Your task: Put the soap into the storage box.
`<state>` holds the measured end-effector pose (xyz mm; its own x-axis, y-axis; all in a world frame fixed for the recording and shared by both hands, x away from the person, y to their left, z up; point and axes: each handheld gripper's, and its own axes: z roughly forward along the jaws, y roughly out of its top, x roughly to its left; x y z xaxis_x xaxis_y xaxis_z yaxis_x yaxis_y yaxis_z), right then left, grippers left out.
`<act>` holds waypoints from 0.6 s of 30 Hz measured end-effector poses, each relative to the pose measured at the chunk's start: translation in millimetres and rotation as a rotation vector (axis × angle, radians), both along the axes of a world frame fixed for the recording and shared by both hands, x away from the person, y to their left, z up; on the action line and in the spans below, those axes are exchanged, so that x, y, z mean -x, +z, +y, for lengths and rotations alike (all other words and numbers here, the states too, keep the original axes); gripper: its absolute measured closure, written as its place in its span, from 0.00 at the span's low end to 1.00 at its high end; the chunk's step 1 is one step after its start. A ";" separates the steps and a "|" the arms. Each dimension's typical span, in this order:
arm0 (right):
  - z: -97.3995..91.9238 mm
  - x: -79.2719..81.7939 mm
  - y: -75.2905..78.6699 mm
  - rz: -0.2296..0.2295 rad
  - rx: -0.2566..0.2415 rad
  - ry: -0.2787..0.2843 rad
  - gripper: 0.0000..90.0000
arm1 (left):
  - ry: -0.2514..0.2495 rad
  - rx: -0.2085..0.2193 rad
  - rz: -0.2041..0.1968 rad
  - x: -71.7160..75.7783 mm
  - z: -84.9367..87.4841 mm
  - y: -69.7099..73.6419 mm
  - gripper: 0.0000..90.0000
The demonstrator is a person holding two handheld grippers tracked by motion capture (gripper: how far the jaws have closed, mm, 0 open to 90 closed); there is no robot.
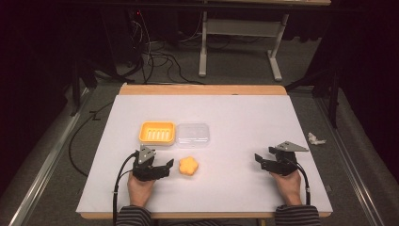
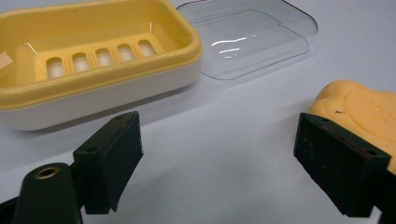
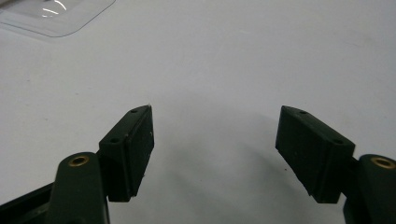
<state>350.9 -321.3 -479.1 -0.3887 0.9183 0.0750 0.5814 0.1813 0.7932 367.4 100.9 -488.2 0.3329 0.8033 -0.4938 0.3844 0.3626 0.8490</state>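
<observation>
A big white table (image 1: pixel 244 141) holds a yellow soap dish (image 1: pixel 157 133) on the left side, with a clear lid (image 1: pixel 193 134) touching its right side. A small orange soap (image 1: pixel 188 166) sits nearer, just below them. The left gripper (image 1: pixel 165 165) is open, and the soap is just beside its right jaw. The right gripper (image 1: pixel 259 160) is open too, well apart, over bare table.
</observation>
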 end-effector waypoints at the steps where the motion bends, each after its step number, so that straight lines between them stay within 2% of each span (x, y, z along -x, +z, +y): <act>1: 0.1 0.0 0.0 0.003 -0.002 -0.001 0.32 | -0.001 -0.001 0.002 -0.3 0.4 0.0 0.18; 6: 0.3 0.0 0.0 0.000 0.001 0.006 0.31 | -0.006 0.022 0.019 -1.5 1.4 0.6 0.18; 18: -0.6 -1.2 -0.2 0.013 0.004 0.008 0.31 | -0.003 0.011 0.012 -0.3 1.1 1.4 0.18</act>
<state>352.1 -321.9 -479.3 -0.3950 0.9155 0.0768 0.5903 0.1889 0.7848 367.8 102.0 -486.8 0.3292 0.7969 -0.5066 0.3952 0.3710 0.8403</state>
